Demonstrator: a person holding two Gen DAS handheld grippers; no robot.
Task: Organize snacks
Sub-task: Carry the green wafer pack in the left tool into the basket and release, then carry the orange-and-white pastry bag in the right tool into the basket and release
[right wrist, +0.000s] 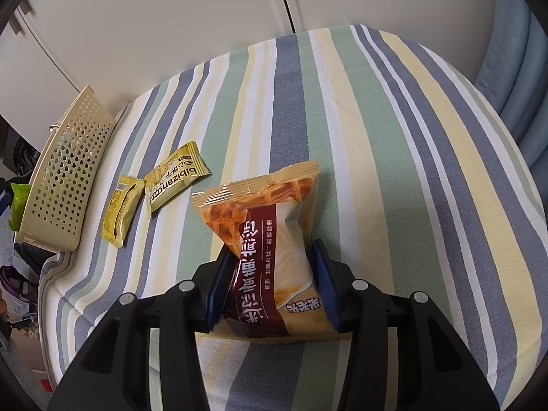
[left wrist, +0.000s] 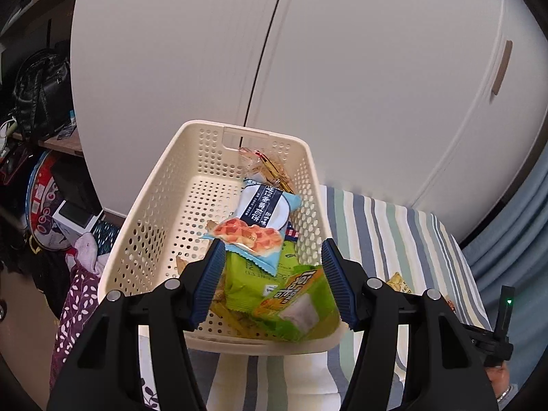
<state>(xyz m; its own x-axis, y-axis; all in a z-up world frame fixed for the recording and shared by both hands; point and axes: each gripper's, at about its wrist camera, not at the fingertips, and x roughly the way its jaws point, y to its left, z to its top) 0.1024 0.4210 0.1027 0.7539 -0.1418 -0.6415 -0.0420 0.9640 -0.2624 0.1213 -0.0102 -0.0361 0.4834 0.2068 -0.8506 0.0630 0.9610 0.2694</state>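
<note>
Beside the cream basket (right wrist: pixel 65 178), on the striped bed (right wrist: pixel 376 137), my right tongs (right wrist: pixel 270 284) pinch an orange waffle packet (right wrist: pixel 270 239) by its lower half, pads pressed into both sides; whether the packet is lifted clear of the cover or resting on it, I cannot tell. My left tongs (left wrist: pixel 272 281) hang spread over the near end of the basket (left wrist: pixel 150 212), gripping nothing.

Done so far, judging by the basket: a blue waffle packet (left wrist: pixel 263 219) lies on top of a green packet (left wrist: pixel 284 294), a clear-wrapped snack (left wrist: pixel 270 167) sits toward the far wall, and some yellowish wrappers lie under the green one, too hidden to count. So maybe half the job is in.

Left to do: the orange packet in my right tongs goes in, then two yellow packets outside the basket. The larger yellow biscuit packet (right wrist: pixel 176 181) lies near the basket's side wall, and the slim yellow bar (right wrist: pixel 121 212) lies between it and the wall, just beside the wall. Nothing else loose shows on the bed near the basket in the right wrist view. Basket has plenty of bare floor on its left side for the rest.
</note>
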